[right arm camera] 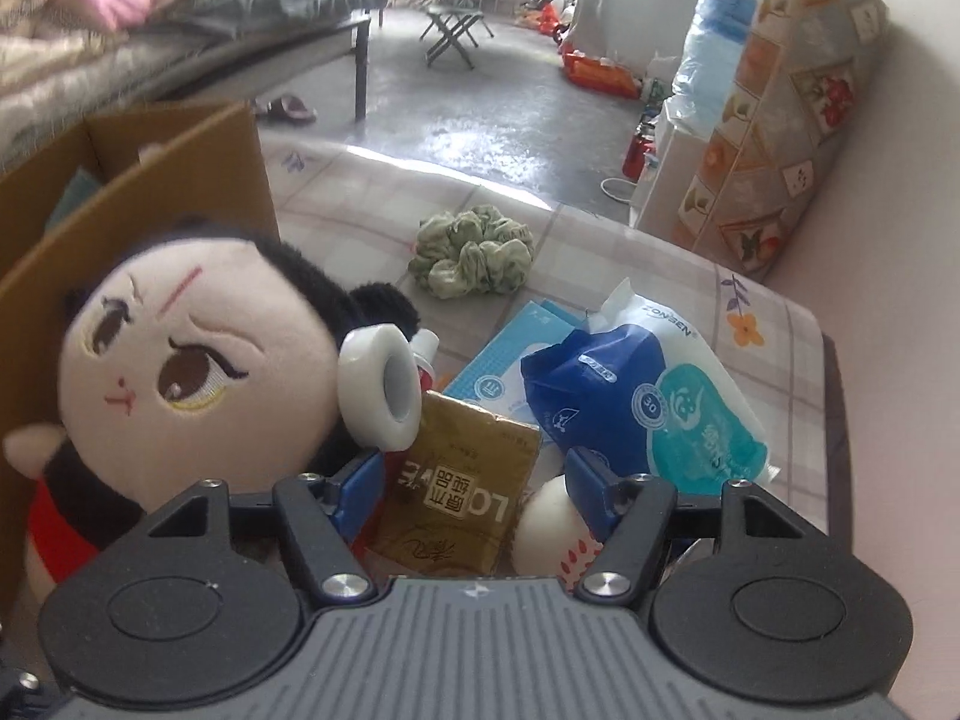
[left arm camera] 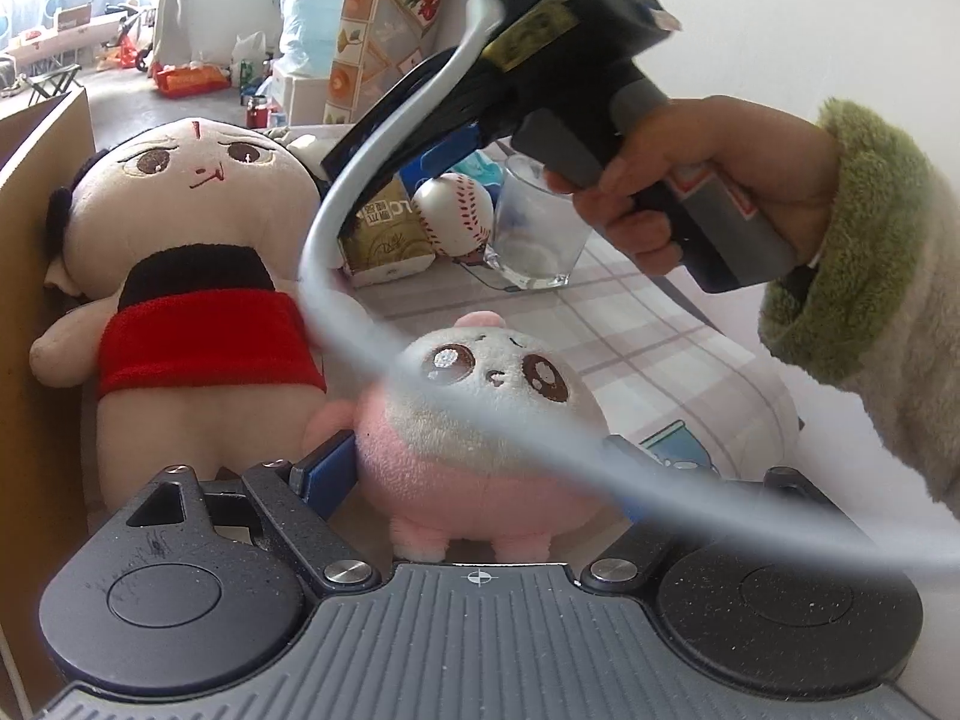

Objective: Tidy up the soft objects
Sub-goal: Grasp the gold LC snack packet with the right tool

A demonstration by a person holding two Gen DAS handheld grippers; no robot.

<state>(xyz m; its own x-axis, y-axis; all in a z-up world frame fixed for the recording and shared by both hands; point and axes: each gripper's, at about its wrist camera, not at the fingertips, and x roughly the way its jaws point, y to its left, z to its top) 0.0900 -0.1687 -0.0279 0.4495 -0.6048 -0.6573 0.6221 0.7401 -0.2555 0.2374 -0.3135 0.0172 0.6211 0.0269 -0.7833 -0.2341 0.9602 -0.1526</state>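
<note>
The round pink-and-white plush animal with brown embroidered eyes (left arm camera: 474, 438) sits upright on the checked table cloth (left arm camera: 648, 324), right between the left tongs (left arm camera: 480, 468), whose blue pads stand wide on either side of its body without pressing on it. A blurred white cable (left arm camera: 360, 324) sweeps across its face, and the tongs' grey housing cuts off its feet.

Just left of it lies the large cream plush doll with black hair and a red-and-black top (left arm camera: 198, 276), leaning against the brown cardboard box wall (left arm camera: 36, 276); its legs are hidden behind the left tongs. In the right wrist view the same doll (right arm camera: 198, 372) shows only its head and one arm, the rest covered by the housing.

The right tongs (right arm camera: 474, 480) stand partly apart, with nothing gripped, over a gold carton with printed characters (right arm camera: 462, 480), which lies between the pads untouched as far as can be seen. A white baseball with red stitching (right arm camera: 552, 528) is half hidden behind the right pad. A white tape roll (right arm camera: 384, 384) rests against the doll's head. Farther right lie a blue-and-white tissue pack (right arm camera: 636, 396) and a pale blue packet (right arm camera: 510, 360); a crumpled green cloth (right arm camera: 474, 252) lies farther away.

In the left wrist view, a hand in a green-cuffed fleece sleeve (left arm camera: 708, 180) holds the right tongs' handle above a clear glass (left arm camera: 540, 228).
</note>
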